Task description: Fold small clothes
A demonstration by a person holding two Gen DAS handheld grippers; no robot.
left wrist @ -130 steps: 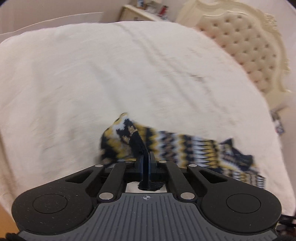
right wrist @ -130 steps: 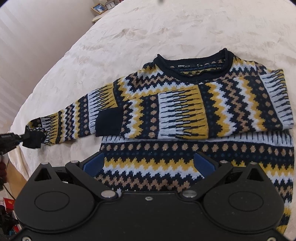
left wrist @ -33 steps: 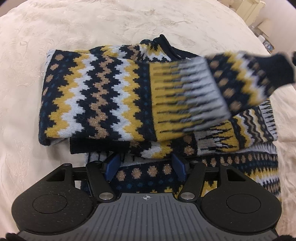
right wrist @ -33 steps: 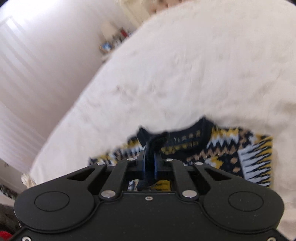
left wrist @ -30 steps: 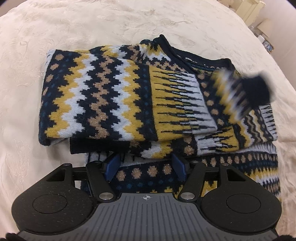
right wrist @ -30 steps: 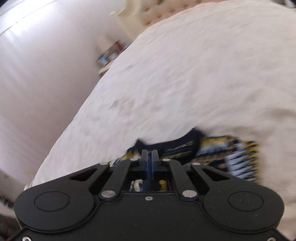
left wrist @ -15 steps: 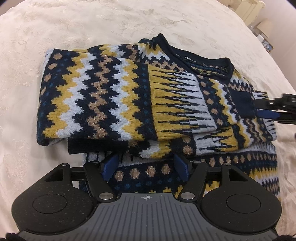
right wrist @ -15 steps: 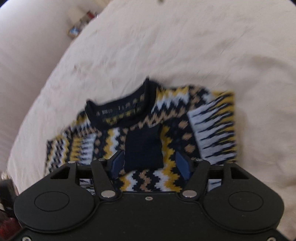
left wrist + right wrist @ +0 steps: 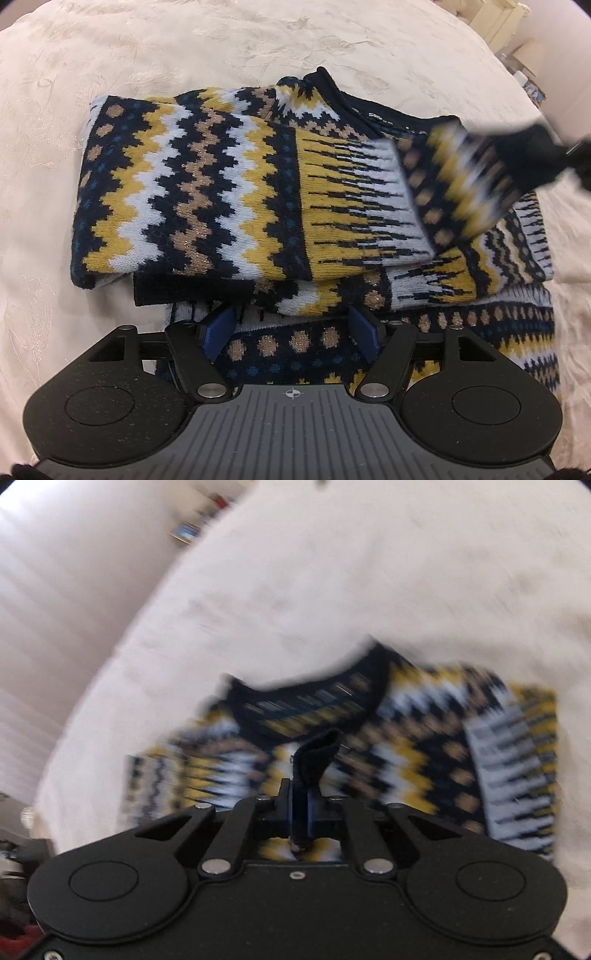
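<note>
Half a second back the right gripper point(image 9: 303, 805) had its jaws spread around the dark cuff point(image 9: 316, 755) lying flat on the sweater point(image 9: 229, 192); now they have snapped together and clench that cuff, which stands up out of them as a folded black tab, and the sleeve end point(image 9: 476, 181) is lifted off the garment, blurred with motion at the right of the left wrist view. Its jaws have just been closing, with the cuff between them. Over on the other side, the left gripper point(image 9: 291, 332) holds the same spot as before, released, its blue pads point(image 9: 218, 328) standing apart above the dotted band of the sweater's body without pinching it. A neck label inside the navy collar point(image 9: 369, 110) carries small pale lettering, too small to read. Folded in on itself, the sweater, in navy, mustard, white and tan zigzags, lies on the cream bedspread point(image 9: 184, 48), with one sleeve laid across the chest from the left. Only the left wrist view shows this crossed sleeve sharply, along with pale furniture point(image 9: 498, 18) at the far right edge. Just the right wrist view, heavily smeared, shows the clamp on the cuff close up, a pale wall point(image 9: 55, 590) at left and a small framed picture point(image 9: 184, 531) far off.
</note>
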